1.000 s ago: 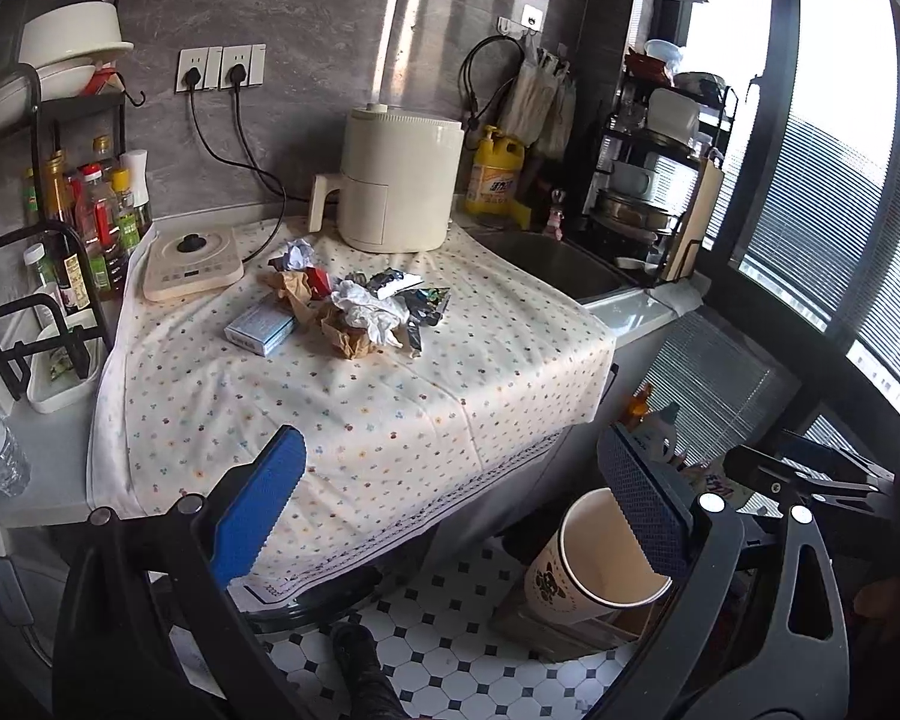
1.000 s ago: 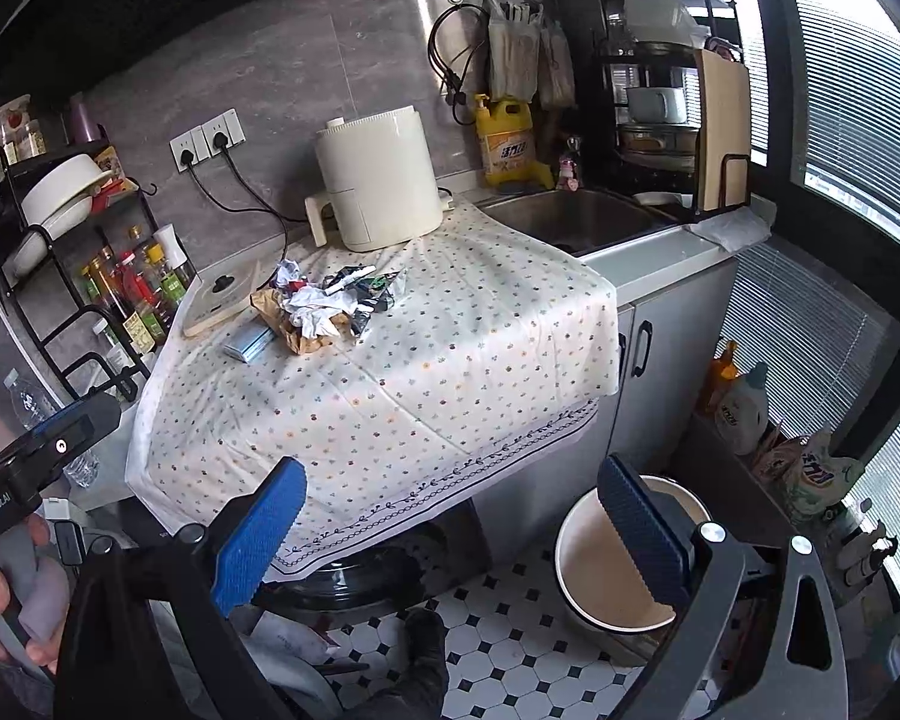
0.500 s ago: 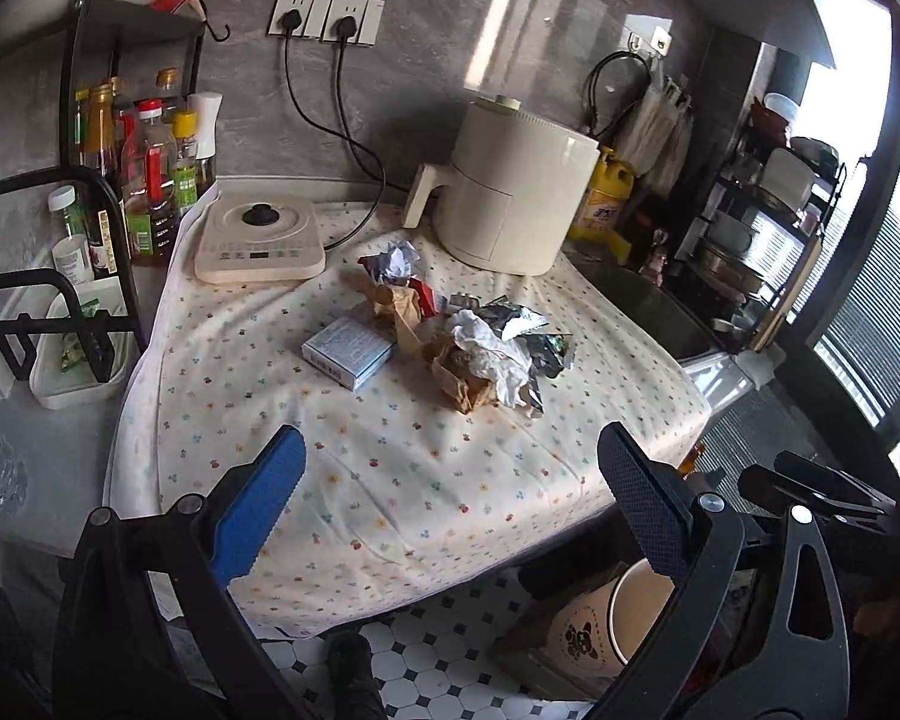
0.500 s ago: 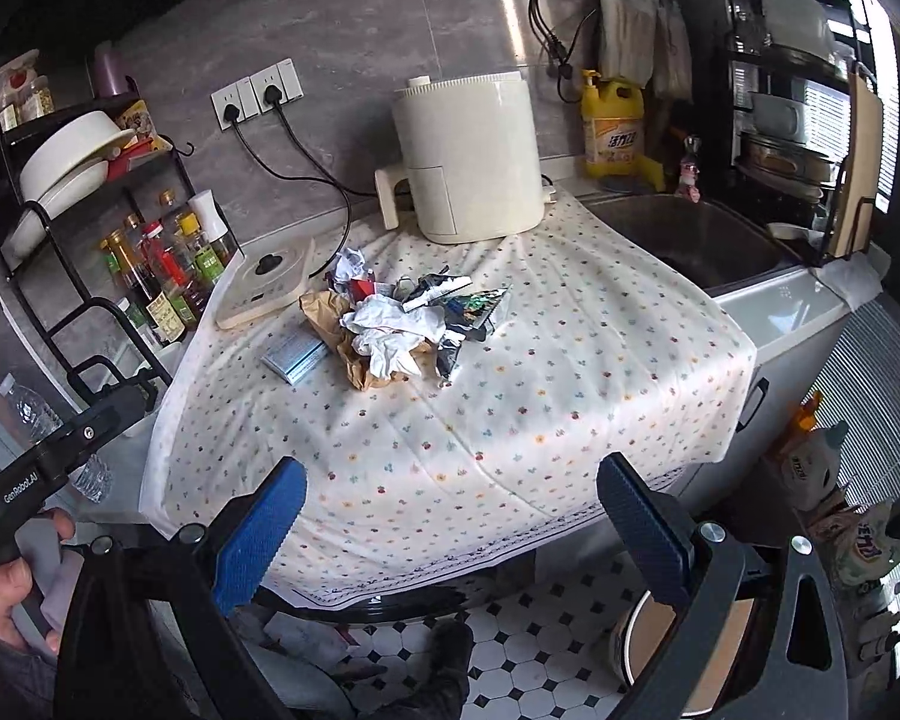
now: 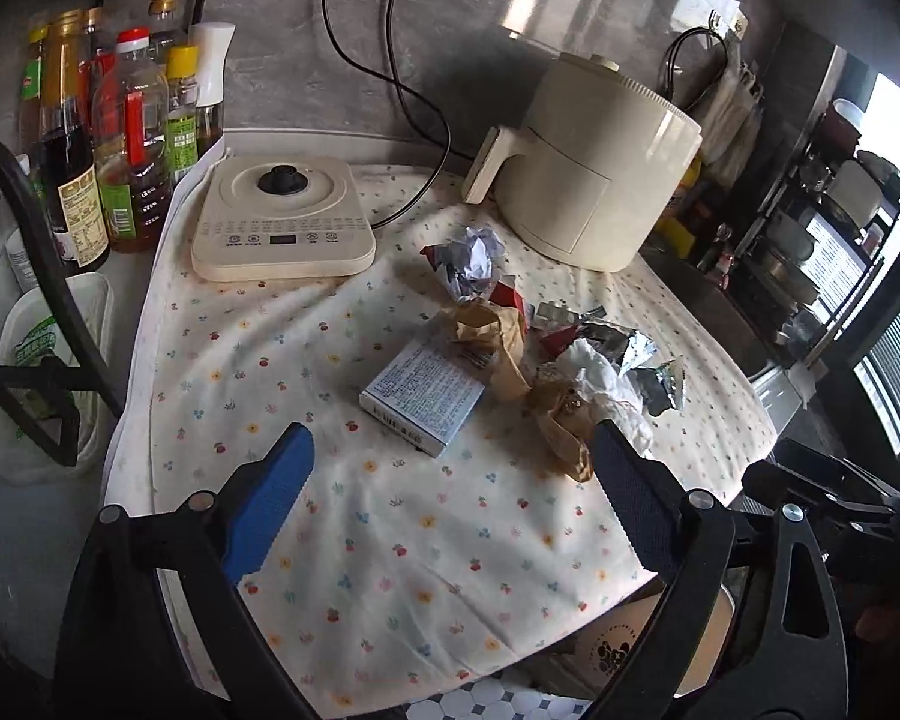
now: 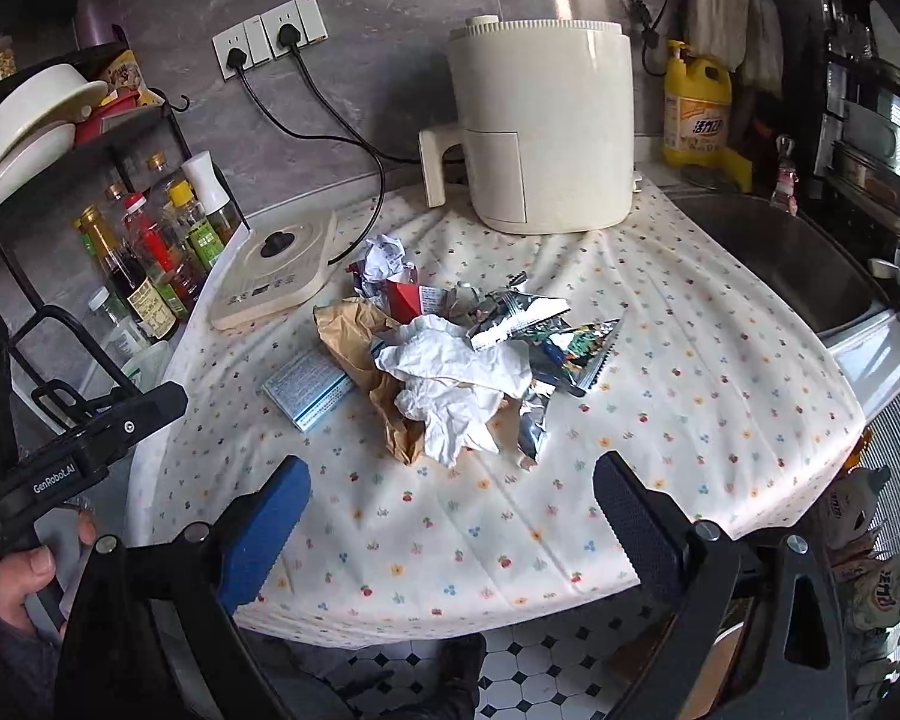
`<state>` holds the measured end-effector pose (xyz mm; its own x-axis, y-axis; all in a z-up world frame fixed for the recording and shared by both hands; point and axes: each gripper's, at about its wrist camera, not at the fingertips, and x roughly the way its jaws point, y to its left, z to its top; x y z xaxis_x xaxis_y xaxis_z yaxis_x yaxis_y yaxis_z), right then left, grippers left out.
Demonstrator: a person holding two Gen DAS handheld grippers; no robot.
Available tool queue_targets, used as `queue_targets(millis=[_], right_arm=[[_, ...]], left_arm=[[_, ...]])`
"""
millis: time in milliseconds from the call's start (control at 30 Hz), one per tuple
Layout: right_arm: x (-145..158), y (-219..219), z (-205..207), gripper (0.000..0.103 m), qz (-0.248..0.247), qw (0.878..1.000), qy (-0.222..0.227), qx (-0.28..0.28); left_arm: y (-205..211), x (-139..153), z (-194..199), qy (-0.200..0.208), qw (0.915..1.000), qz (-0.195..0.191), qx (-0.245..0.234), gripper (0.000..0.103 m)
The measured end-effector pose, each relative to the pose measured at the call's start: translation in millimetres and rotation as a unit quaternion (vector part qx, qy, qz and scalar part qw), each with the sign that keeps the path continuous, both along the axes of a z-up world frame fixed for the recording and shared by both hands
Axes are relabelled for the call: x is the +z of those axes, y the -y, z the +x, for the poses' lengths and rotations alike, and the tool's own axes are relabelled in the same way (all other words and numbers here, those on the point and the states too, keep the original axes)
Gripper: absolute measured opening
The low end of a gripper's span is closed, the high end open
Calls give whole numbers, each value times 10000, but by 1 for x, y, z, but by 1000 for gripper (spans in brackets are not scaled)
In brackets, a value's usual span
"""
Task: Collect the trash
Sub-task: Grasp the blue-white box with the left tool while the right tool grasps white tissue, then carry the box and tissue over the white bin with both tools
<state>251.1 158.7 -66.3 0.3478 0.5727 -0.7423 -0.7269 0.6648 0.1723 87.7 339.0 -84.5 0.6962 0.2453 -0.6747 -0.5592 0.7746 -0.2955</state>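
The trash pile (image 6: 450,360) lies near the middle of the worktop (image 6: 690,390), on a cream cloth printed with small flowers and cherries. It is a loose heap: a crumpled white tissue (image 6: 462,384) on top, a torn brown paper bag (image 6: 360,348) under it to the left, shiny silver foil wrappers (image 6: 528,312) with green and blue print to the right, a small red carton (image 6: 405,297) and a ball of crumpled printed paper (image 6: 381,258) towards the back. A flat pale-blue box (image 5: 423,393) covered in fine print lies at the heap's left edge, touching the brown paper.

Behind the heap stand a cream air fryer (image 6: 540,126) and a flat cream induction hob (image 5: 282,219); sauce bottles (image 5: 114,138) fill a rack at the left.

The left gripper (image 5: 450,492) hangs above the near part of the cloth, its jaws spread wide after just closing a little, with nothing between them; the blue box lies just beyond its tips. The right gripper (image 6: 450,510) is likewise released, jaws wide and just narrowed slightly, empty, with the tissue beyond its tips.
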Motion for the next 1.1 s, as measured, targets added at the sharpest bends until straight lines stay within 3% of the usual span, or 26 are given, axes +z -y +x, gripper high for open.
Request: queue_targets(millis=[133, 400, 567, 700, 800, 900, 1100], right_arm=[[-15, -31, 17, 76, -163, 9996, -214, -26], [-38, -66, 46, 73, -505, 9975, -429, -255], [-57, -71, 60, 65, -881, 9925, -738, -410], [-64, -71, 62, 35, -933, 9898, -1026, -332], [-61, -67, 59, 21, -854, 9900, -1086, -288], [-52, -60, 55, 15, -681, 9924, -1004, -219], [-16, -53, 50, 14, -299, 9969, -731, -39]], left_arm=[[-24, -20, 21, -230, 9995, -96, -179, 89], [-49, -55, 63, -706, 9948, -177, -712, 87], [-54, -73, 83, -1005, 9909, -125, -881, 87], [-54, -83, 90, -1158, 9882, -89, -995, 86], [-47, -87, 93, -1279, 9862, 16, -1048, 74], [-43, -86, 92, -1351, 9851, 66, -1060, 70], [-36, -57, 74, -1017, 9917, 215, -759, 69]])
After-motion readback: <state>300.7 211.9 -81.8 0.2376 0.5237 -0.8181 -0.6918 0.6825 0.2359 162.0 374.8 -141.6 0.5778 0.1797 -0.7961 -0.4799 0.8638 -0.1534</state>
